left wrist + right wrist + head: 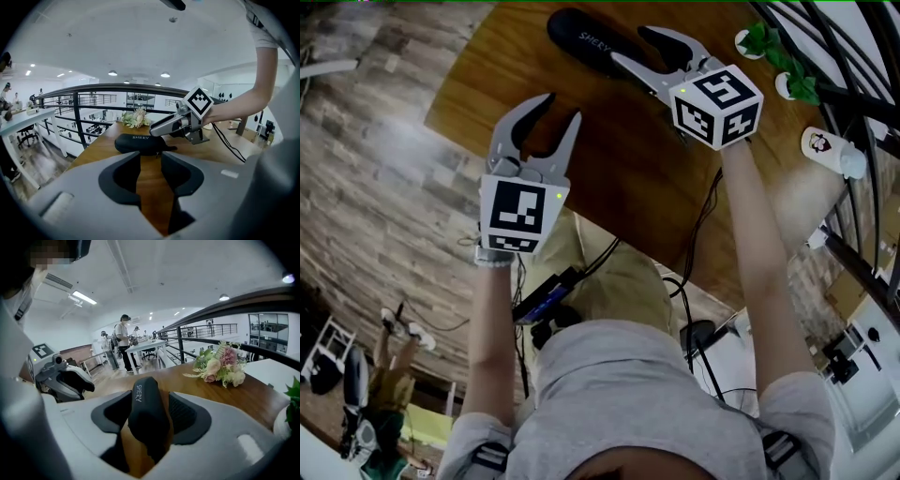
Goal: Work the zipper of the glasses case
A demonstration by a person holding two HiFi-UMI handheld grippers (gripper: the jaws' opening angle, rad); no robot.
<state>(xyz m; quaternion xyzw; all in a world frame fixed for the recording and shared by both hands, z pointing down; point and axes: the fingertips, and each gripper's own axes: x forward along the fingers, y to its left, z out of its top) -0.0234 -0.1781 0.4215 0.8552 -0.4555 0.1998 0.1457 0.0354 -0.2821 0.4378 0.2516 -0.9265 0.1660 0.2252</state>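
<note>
**Right gripper (630,47) astride the glasses case (581,39), left gripper (560,110) standing by**
The right gripper's jaws stand wide on either side of one end of the case, pads not yet pressing, probably lined up to pin it. The left gripper is released and empty, and points at the case's long side, likely to reach the zipper. The case lies flat on the wooden table (637,178).

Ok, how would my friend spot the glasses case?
Look at the wooden table. Near its far end, between the open jaws of the right gripper, lies the glasses case. It's long, black and rounded with white letters, unlike the pink flowers.
</note>
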